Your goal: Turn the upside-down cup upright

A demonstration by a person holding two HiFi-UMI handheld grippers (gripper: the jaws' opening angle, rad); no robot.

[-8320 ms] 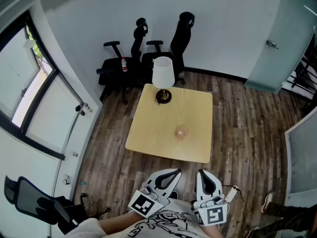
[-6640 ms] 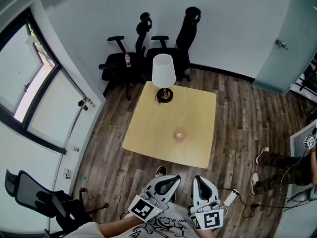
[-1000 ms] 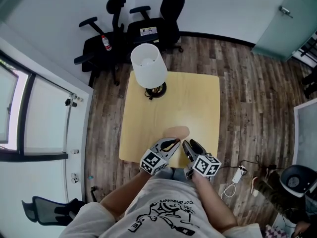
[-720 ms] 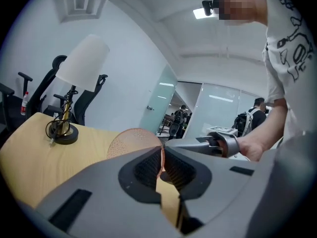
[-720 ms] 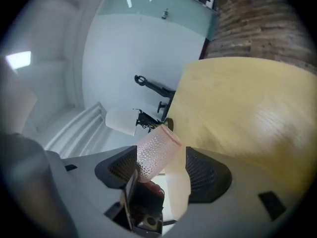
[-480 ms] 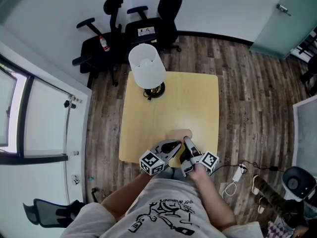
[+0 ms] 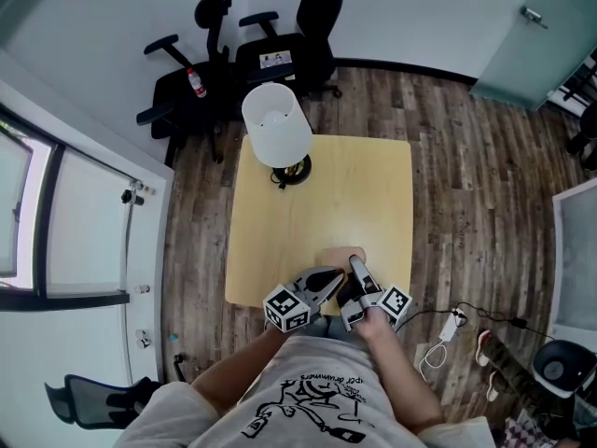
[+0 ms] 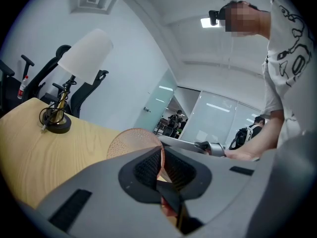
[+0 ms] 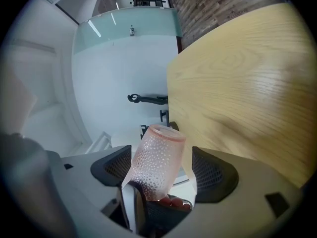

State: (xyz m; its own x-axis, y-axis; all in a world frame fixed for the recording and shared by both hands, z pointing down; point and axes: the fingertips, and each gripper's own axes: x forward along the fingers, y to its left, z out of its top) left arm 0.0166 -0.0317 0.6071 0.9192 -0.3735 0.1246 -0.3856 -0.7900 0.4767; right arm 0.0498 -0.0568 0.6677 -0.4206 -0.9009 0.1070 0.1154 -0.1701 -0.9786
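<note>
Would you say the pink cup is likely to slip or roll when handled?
The cup looks dimpled, which probably aids grip. The left gripper holds it by the thin wall alone, so it seems light but may pivot. Laid sideways, it would likely roll.

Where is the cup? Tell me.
Head view: the cup is over the table's near edge, pinched by the left hand-held gripper, between the jaws of the right hand-held gripper, which have just been opening.

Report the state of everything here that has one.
left gripper, shut on the cup wall.
cup, tilted, held by the left gripper.
right gripper, open, jaws have just been opening; cup between them, not gripped.
lamp, upright on the table.
</note>
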